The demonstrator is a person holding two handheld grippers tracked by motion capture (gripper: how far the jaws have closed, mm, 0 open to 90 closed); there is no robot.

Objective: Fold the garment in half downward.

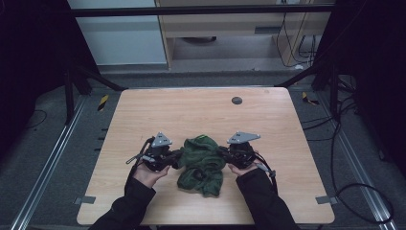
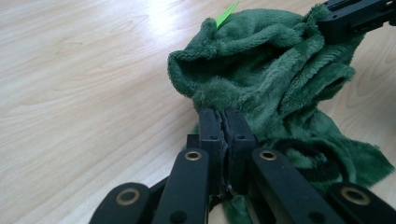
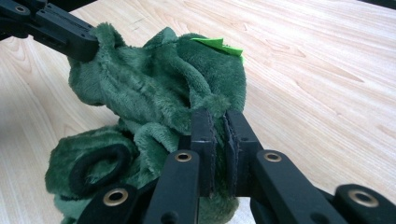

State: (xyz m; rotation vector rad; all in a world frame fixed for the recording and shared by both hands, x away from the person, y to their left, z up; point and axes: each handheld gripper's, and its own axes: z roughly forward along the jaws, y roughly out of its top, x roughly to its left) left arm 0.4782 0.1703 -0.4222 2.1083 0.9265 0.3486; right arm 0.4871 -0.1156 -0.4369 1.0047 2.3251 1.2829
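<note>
We hold a green fleece garment by two thin pinches, and either one could let go.

Nearest us, toward the table's near edge, the garment's lower folds, with a black-trimmed opening, lie on the wood. Above them the left gripper and right gripper are each clamped on a small ridge of pile, jaws nearly together. If we pull apart unevenly, we judge the plush may slide out or bunch further. Beyond, a bright green tag sticks up; a dark round spot sits near the far edge.
</note>
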